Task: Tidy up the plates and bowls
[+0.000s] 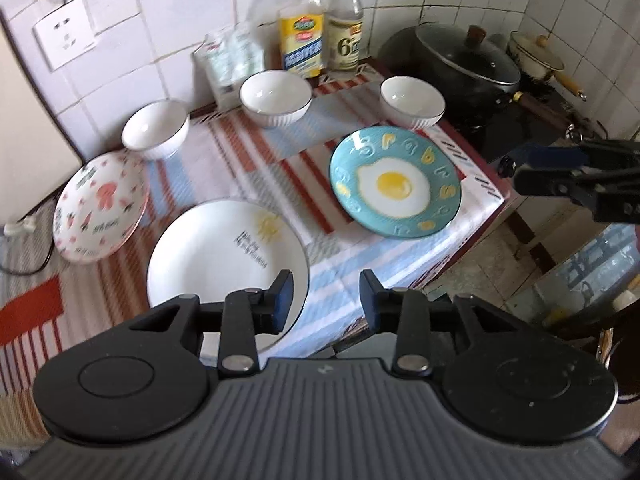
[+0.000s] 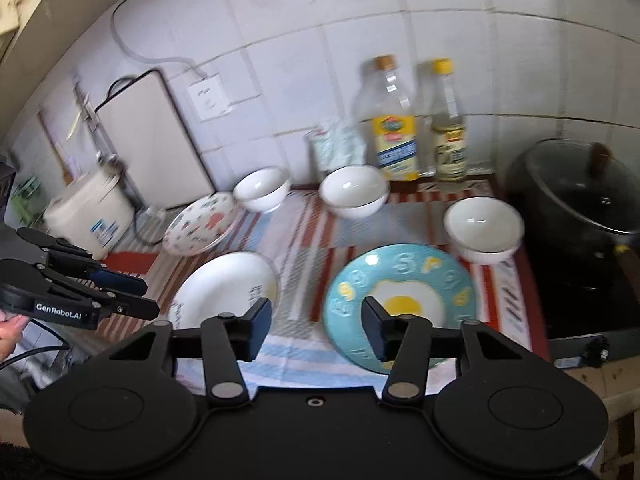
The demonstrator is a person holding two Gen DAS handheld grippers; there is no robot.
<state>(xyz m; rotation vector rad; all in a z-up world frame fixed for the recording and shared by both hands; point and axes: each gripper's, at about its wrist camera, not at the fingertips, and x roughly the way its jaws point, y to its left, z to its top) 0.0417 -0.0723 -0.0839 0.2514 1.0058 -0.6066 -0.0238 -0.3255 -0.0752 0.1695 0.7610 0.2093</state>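
Observation:
Three plates lie on the striped cloth: a pink-patterned plate (image 1: pixel 100 210) (image 2: pixel 202 222) at left, a white plate (image 1: pixel 224 260) (image 2: pixel 222 290) at front, a blue fried-egg plate (image 1: pixel 394 182) (image 2: pixel 400 288) at right. Three white bowls stand behind them: left bowl (image 1: pixel 156 128) (image 2: pixel 262 188), middle bowl (image 1: pixel 275 97) (image 2: pixel 354 191), right bowl (image 1: pixel 412 101) (image 2: pixel 484 228). My left gripper (image 1: pixel 325 298) is open and empty above the white plate's near rim. My right gripper (image 2: pixel 316 326) is open and empty, its right finger over the blue plate.
Two bottles (image 1: pixel 304 32) (image 2: pixel 394 128) and a bag (image 1: pixel 232 60) stand at the tiled wall. A black lidded pot (image 1: pixel 468 64) (image 2: pixel 580 188) sits on the stove at right. A rice cooker (image 2: pixel 86 216) stands at left. The table edge drops off in front.

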